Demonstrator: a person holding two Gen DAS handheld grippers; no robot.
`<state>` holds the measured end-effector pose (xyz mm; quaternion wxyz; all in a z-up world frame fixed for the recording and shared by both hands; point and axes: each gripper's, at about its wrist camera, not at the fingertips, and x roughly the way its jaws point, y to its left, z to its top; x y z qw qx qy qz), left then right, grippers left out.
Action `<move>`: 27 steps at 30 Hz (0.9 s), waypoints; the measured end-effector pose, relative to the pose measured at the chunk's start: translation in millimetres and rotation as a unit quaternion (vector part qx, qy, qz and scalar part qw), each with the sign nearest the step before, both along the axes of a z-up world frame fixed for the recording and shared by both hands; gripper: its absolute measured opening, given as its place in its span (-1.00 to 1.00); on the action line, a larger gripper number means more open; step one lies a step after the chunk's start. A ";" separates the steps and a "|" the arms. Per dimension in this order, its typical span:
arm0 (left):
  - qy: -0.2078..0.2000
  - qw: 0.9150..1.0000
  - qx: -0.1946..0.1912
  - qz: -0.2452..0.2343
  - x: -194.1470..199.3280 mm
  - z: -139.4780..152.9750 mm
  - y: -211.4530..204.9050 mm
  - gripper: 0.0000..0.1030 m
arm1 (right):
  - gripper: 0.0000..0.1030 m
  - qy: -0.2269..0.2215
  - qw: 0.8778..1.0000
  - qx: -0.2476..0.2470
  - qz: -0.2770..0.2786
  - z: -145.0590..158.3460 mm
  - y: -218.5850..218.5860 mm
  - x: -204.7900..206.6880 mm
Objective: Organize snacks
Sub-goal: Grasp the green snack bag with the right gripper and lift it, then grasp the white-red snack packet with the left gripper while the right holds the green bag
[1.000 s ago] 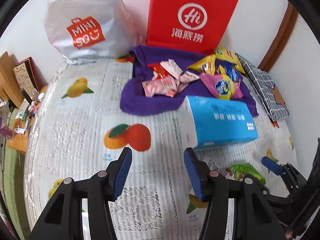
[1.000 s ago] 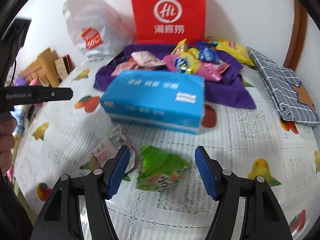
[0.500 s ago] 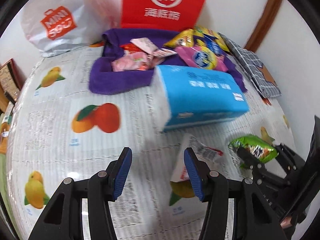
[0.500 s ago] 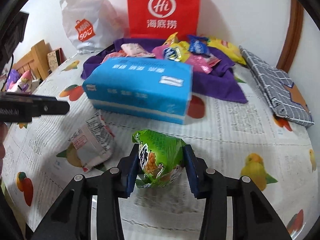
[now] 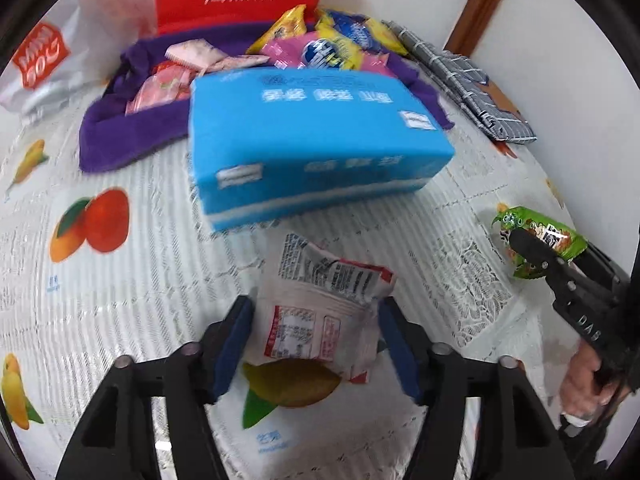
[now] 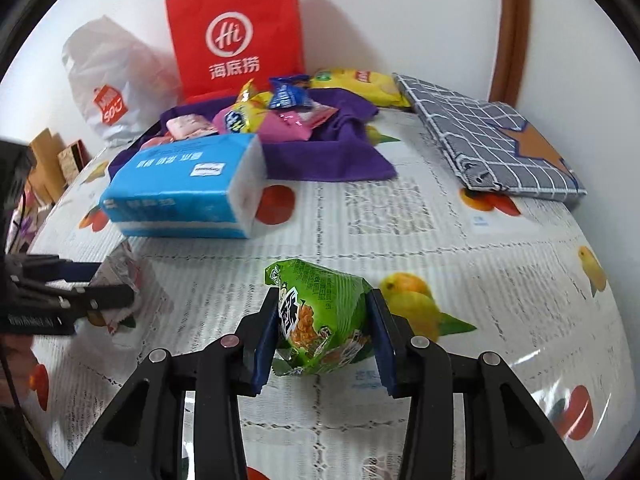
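Straddling a white snack packet (image 5: 320, 320), the left gripper (image 5: 314, 344) stands with its jaws spread, one blue pad to each side of the packet, which lies flat on the fruit-print tablecloth (image 5: 120, 280); pads look just clear of the wrapper. Those jaws have just been opening. A second ago nothing lay between them, only bare cloth.

Right gripper (image 6: 324, 336): jaws narrow, clamped on a green snack bag (image 6: 320, 316), pads pressing both sides. A second ago that bag lay on the cloth between open jaws.

Beyond both tools: blue tissue pack (image 5: 312, 140), now looming closer in the left view than before. Behind it, purple cloth (image 6: 328, 156) heaped with assorted snacks (image 6: 272, 112). Farthest back, red paper bag (image 6: 236, 32) against the wall, white shopping bag (image 6: 108, 80) to its left.
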<state>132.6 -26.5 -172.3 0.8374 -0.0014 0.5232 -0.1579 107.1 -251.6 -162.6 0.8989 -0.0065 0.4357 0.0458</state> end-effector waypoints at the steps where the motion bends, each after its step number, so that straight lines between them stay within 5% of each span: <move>1: -0.004 1.000 0.009 -0.004 -1.8 -1.5 -4.8 0.39 | -0.18 0.000 1.000 0.004 -0.002 -0.3 -2.0 0.6; 7: -0.061 0.995 0.074 -0.018 -13.8 -7.7 -25.7 0.44 | -0.18 0.004 1.000 0.011 0.003 -6.9 -1.7 3.8; 9: -0.070 0.995 0.071 -0.010 -13.3 -5.4 -20.8 0.21 | -0.18 0.007 1.000 0.013 0.006 -9.5 0.3 4.8; 13: -0.070 0.995 0.076 0.010 -9.6 -2.6 -3.8 0.07 | -0.18 0.001 1.000 0.011 0.021 -9.4 8.6 8.4; 27: -0.116 0.987 0.081 0.075 -11.0 -9.4 31.0 0.13 | -0.17 -0.023 0.998 0.036 0.046 -17.4 26.3 35.6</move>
